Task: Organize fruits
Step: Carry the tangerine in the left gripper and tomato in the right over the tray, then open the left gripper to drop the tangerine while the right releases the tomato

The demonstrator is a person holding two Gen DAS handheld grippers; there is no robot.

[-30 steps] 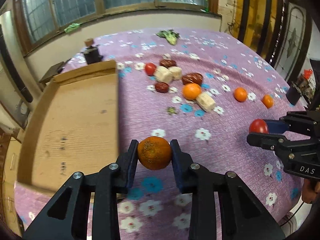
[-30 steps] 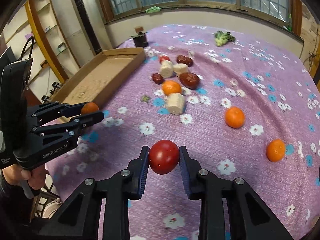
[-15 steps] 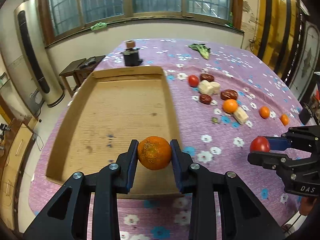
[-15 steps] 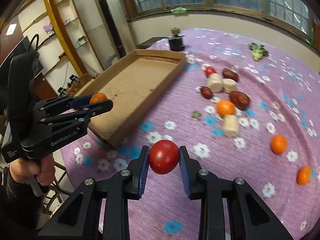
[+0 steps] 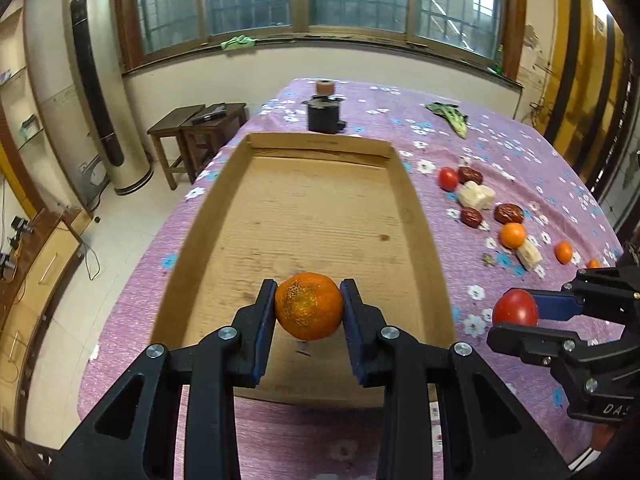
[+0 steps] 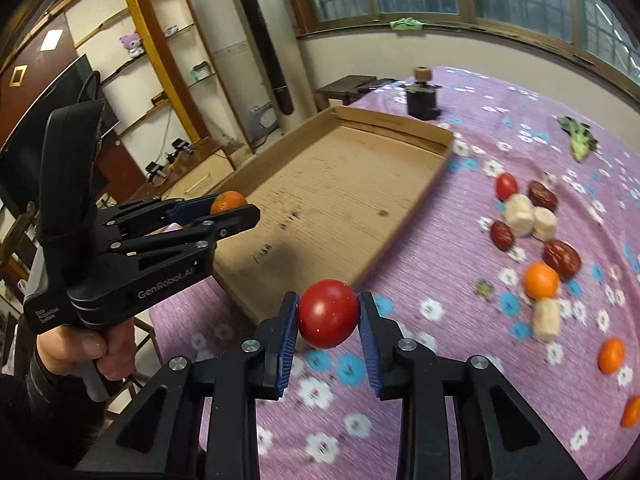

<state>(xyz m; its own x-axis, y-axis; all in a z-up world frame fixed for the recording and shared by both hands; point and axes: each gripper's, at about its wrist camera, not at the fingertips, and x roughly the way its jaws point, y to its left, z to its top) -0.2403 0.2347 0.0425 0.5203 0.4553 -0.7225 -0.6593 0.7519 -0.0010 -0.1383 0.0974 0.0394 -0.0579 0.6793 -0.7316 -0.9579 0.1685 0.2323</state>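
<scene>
My left gripper (image 5: 309, 307) is shut on an orange tangerine (image 5: 309, 305) and hangs over the near end of the shallow cardboard tray (image 5: 416, 216). My right gripper (image 6: 328, 314) is shut on a red tomato (image 6: 328, 313), above the purple flowered cloth just off the tray's near right corner (image 6: 256, 312). Each gripper shows in the other's view: the right one with its tomato (image 5: 515, 308), the left one with its tangerine (image 6: 228, 201). The tray holds no fruit.
On the cloth right of the tray lie a second tomato (image 6: 506, 185), dark red dates (image 6: 561, 253), pale chunks (image 6: 519, 209) and several tangerines (image 6: 541, 280). A black pot (image 5: 325, 113) stands beyond the tray. A leafy green (image 5: 450, 117) lies far back. A person's hand (image 6: 84, 352) grips the left handle.
Both grippers have swung left with their fruit. The tangerine now hangs over the tray instead of the cloth, and the tomato has come up to the tray's near corner.
</scene>
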